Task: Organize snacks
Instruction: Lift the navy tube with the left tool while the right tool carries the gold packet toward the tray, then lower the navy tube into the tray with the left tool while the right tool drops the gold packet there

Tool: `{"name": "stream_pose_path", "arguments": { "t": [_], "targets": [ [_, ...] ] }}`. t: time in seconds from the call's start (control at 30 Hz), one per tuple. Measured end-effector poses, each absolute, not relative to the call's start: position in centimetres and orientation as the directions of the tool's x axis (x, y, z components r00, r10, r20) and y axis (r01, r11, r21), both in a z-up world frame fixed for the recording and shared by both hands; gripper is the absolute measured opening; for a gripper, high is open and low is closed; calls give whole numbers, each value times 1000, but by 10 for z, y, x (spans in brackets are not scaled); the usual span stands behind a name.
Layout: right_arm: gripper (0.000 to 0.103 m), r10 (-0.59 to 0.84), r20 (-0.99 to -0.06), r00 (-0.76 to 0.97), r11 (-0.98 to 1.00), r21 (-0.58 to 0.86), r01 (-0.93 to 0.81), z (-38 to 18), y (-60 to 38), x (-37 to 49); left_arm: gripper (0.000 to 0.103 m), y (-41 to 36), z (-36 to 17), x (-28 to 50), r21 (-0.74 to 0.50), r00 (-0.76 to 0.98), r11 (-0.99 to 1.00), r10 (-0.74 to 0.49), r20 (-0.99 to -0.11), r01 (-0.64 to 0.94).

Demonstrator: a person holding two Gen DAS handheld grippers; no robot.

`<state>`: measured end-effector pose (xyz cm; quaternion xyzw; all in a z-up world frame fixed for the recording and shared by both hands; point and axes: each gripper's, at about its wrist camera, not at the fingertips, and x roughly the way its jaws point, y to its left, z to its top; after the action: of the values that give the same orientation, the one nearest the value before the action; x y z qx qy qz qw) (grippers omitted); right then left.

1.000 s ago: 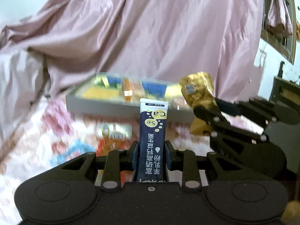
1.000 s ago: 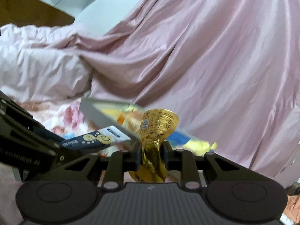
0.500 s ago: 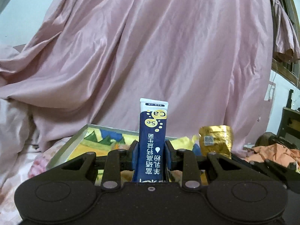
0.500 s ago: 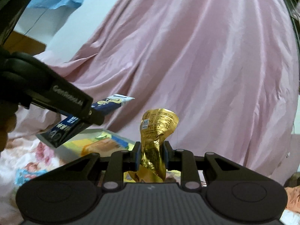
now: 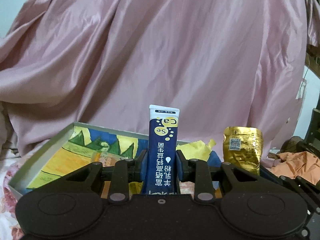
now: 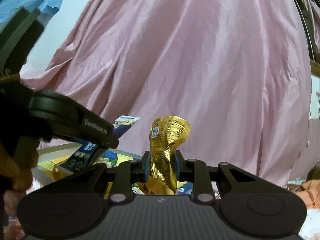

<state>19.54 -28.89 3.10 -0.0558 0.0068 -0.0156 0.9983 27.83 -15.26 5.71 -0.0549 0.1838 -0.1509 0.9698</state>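
the left gripper (image 5: 161, 165) is clenched on a navy blue sachet (image 5: 163, 148) that stands upright between its blue pads, printed side toward the camera, its white sealed end on top. the right gripper (image 6: 162, 166) pinches a crumpled gold foil packet (image 6: 166, 150) at its waist, so the top flares out above the pads and a twisted tail hangs below. just beyond the left fingers lies a shallow grey tray (image 5: 43, 150) with a yellow, green and blue picture on its floor; the left view shows that floor and the near and left walls clearly, while the right view catches only slivers of the tray (image 6: 60, 147) behind the other tool. the left view also shows the gold packet (image 5: 243, 149) face on at the right, with its square code, but the tool holding it only at the frame's edge. the right view shows the left tool from the side, the sachet (image 6: 122, 125) poking out past it at a slant. behind everything hangs pink satin cloth (image 5: 160, 50). an orange cloth (image 5: 296, 163) lies at the far right, and floral bedding (image 5: 8, 180) shows at the lower left.
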Motion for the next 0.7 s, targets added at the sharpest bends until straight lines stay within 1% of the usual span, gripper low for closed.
{"name": "stream_pose_path", "arguments": {
  "t": [0.27, 0.7],
  "targets": [
    [27, -27, -68, 997, 997, -81, 21, 26, -294, 210, 31, -154, 42, 290, -166, 875, 957, -287, -389, 240],
    [27, -7, -87, 996, 997, -78, 0, 26, -295, 214, 31, -157, 38, 294, -149, 866, 961, -276, -416, 234]
  ]
}}
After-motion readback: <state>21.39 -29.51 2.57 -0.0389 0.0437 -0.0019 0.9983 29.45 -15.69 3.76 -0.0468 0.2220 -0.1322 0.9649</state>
